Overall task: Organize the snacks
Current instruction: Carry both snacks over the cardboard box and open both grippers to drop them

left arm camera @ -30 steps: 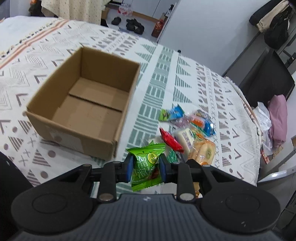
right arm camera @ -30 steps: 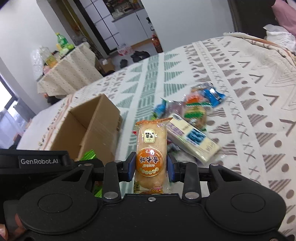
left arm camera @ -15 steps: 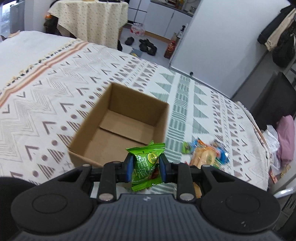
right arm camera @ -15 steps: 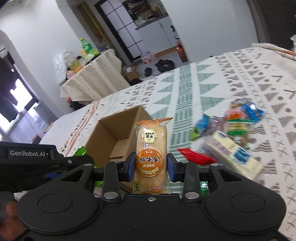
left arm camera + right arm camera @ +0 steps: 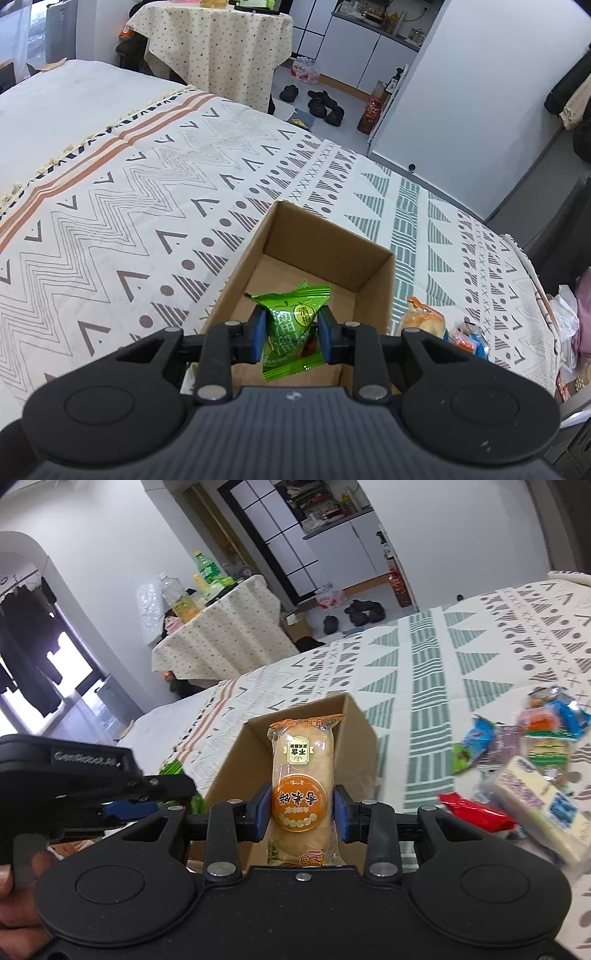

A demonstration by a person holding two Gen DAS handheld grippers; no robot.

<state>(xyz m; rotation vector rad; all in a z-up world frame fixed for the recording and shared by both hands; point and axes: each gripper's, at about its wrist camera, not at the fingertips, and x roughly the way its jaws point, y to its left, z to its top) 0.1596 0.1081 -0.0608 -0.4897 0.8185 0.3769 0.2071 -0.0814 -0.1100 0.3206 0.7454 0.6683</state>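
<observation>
The left gripper (image 5: 290, 334) clamps a small green foil snack packet (image 5: 293, 325) between its blue pads (image 5: 258, 334), poised over the near end of an open brown cardboard box (image 5: 373, 275) whose floor is bare. The box sits on a white bedspread with grey, green and rust geometric patterns (image 5: 147, 221). Just right of the box lies a clear-wrapped orange rice cracker pack (image 5: 423, 321) beside other colourful wrappers (image 5: 469, 338).

Bright, even daylight; blown-out window (image 5: 70, 664) at left of right-wrist view. Strong fisheye bending at edges. Motion blur on loose snack packets (image 5: 524, 771).
</observation>
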